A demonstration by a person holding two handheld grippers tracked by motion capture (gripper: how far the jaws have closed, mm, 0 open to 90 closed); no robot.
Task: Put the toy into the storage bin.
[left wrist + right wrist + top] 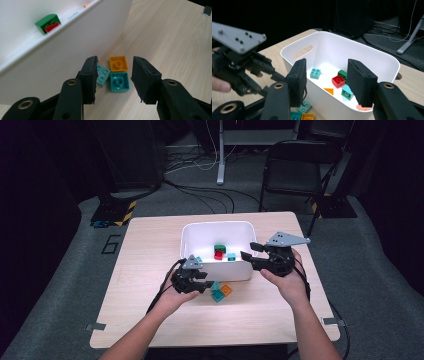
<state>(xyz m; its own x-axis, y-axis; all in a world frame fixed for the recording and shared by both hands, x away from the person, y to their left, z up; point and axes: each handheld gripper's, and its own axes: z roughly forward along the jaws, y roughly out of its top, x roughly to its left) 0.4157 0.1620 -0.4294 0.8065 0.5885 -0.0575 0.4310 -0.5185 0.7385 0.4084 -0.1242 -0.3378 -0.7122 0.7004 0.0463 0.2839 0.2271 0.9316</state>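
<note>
Left tool (113,77), jaws spread and empty, hovers over the square teal plastic brick (119,82) on the pale wooden worktop (175,42) beside the white plastic bin (75,42), brick lying directly between its jaws.

Orange brick (118,63), teal bricks (119,82), white bin (192,234), black tongs (114,75).
</note>
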